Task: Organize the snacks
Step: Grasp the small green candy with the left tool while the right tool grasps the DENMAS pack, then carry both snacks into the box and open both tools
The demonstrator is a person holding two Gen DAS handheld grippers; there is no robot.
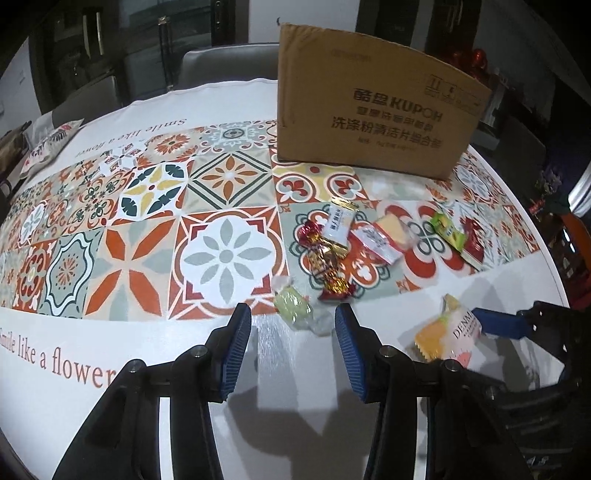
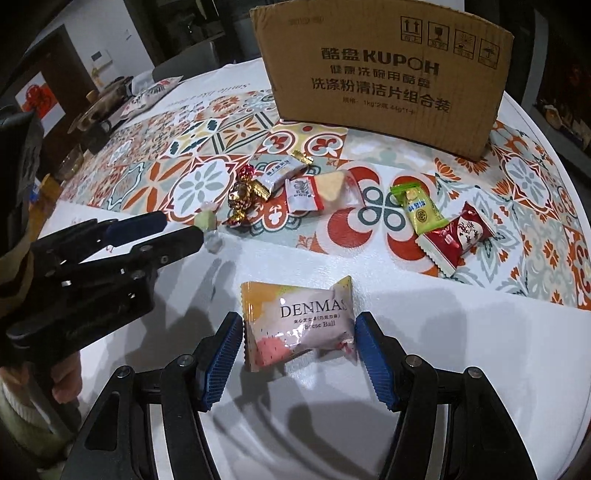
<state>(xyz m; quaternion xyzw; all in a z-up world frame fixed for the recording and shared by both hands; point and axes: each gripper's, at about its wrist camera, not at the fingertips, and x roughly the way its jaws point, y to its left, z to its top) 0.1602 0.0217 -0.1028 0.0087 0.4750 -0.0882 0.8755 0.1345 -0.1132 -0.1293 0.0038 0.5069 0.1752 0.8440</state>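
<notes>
While angled down | left gripper (image 1: 291,325) straddles pale-green candy (image 1: 291,304), unclamped

The surface (image 1: 258,92) is round and white, with a cloth (image 1: 147,206) of coloured tile patterns across its middle. Behind the surface stands a grey chair (image 1: 229,62). Behind the chair there are dark glass cabinets (image 1: 92,40) and a white wall (image 1: 262,20). Left of the surface, in the right wrist view, a brown door (image 2: 70,62) is seen. The room is dim; the surface shines bright
</notes>
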